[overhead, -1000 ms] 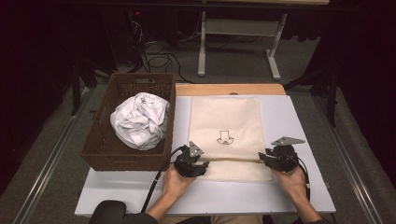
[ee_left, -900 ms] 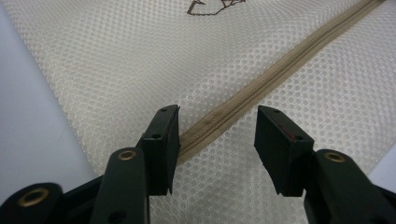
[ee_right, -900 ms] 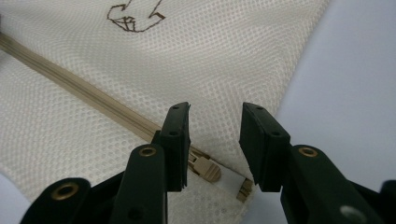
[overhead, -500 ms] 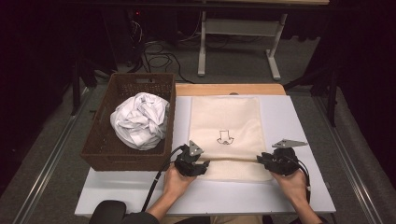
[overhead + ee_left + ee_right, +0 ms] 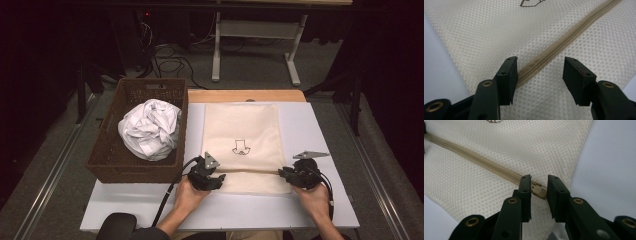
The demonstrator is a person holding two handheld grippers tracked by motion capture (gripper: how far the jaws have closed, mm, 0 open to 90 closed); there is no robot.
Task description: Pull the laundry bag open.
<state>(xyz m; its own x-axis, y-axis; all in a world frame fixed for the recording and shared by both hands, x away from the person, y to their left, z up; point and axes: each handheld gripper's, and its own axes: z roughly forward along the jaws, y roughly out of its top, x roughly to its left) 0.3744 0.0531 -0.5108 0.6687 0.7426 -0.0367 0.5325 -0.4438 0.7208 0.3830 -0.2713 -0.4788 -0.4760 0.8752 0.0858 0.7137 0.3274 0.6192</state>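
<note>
Opening the zipper (image 5: 486, 161) of the mesh laundry bag (image 5: 242, 125), which lies flat on the white worktop (image 5: 320, 130) beside the wicker basket (image 5: 107, 150), looks like the step in hand. The right hand-held gripper (image 5: 539, 186) has just been closing, yet its jaws still stand a little apart around the tan zipper pull (image 5: 539, 191), not pinching it. It should close squarely on the pull, then draw along the zipper line, not upward. The left hand-held gripper (image 5: 540, 72) has just been opening; its jaws are wide apart astride the zipper's other end, clamping nothing. It would do better to pin the mesh there. The high view adds the crumpled white cloth (image 5: 149, 129) in the basket, while the gripper views reveal the pull and the gaps.
</note>
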